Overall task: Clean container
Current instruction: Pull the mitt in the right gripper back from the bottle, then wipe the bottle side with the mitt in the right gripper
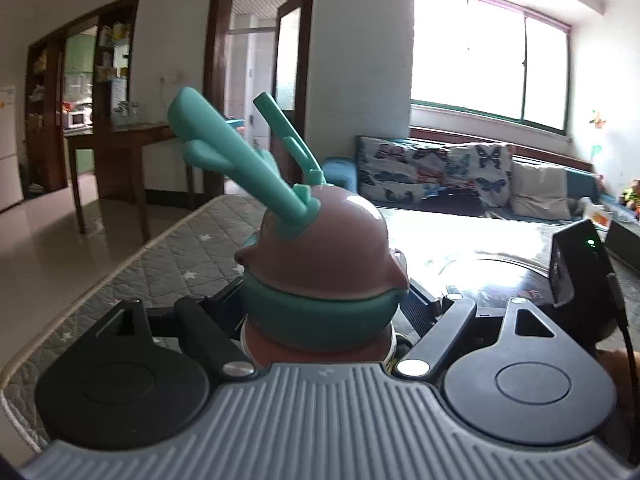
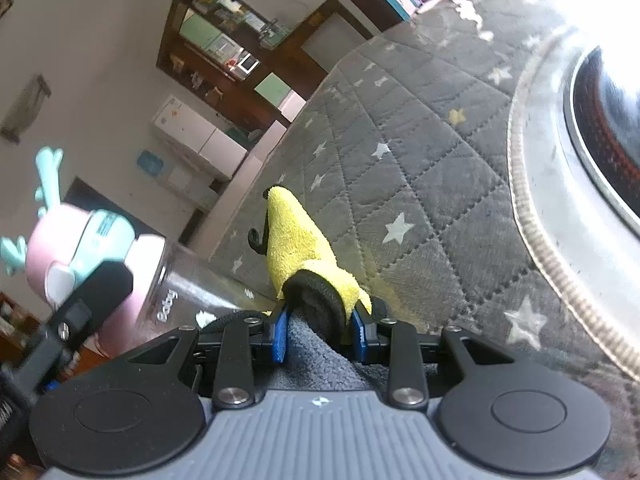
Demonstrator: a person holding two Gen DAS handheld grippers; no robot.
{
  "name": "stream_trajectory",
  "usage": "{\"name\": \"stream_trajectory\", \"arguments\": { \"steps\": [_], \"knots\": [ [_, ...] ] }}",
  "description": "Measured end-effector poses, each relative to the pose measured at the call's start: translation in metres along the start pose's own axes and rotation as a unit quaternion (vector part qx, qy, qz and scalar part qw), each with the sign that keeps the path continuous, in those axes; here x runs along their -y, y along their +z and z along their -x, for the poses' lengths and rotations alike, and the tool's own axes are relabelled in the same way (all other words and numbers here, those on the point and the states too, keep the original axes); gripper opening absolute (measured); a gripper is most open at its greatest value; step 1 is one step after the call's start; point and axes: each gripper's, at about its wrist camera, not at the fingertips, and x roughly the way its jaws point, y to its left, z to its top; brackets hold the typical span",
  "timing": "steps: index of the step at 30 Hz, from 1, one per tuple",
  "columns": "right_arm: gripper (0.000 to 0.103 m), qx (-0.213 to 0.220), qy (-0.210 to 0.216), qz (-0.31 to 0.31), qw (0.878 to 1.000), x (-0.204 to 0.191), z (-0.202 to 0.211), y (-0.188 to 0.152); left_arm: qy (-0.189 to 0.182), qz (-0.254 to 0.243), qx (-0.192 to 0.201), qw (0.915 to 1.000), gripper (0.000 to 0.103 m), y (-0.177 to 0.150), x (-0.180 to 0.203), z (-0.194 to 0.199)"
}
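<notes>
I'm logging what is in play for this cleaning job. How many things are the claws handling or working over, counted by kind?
Bottles: 1, the pink baby bottle with teal antlers, held in the left claw.
Cloths: 1, the yellow and grey cloth, held in the right claw.
Quilted mats: 1, the grey star-print mat underneath.
Total: 3.

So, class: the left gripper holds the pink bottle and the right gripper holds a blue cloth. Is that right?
Not quite. The cloth in the right gripper is yellow, as the right wrist view shows. The left gripper does hold the pink bottle.
</notes>
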Motion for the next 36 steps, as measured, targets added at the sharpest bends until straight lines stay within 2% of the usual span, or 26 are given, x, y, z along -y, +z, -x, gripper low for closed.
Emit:
{"name": "stream_trajectory", "arguments": {
  "steps": [7,12,18,21,24,29,36],
  "knots": [
    [0.030,-0.002,-0.020,0.052,0.998,-0.014,0.011,-0.011,0.027,0.001,0.011,0.9996,0.080,0.005,0.011,0.002],
    [0.030,-0.007,-0.005,0.027,1.000,-0.007,0.021,-0.017,0.011,-0.016,0.016,0.9997,0.080,0.010,0.012,0.004],
    [0.030,-0.017,0.045,-0.065,0.997,0.017,0.013,-0.003,-0.006,-0.044,0.013,0.9989,0.080,0.008,0.013,0.005],
    [0.029,-0.017,0.080,-0.119,0.990,0.032,0.007,0.001,-0.015,-0.052,0.011,0.9985,0.074,0.005,0.009,0.005],
    [0.028,-0.011,0.119,-0.163,0.979,0.042,0.004,0.007,-0.025,-0.062,0.011,0.9977,0.073,0.002,0.006,0.005],
    [0.028,0.004,0.154,-0.161,0.975,0.035,0.007,0.024,-0.042,-0.071,0.010,0.9965,0.073,-0.003,-0.002,0.005],
    [0.028,0.025,0.224,-0.153,0.962,0.015,0.016,0.050,-0.051,-0.075,0.012,0.9958,0.073,-0.008,-0.005,0.006]
  ]
}}
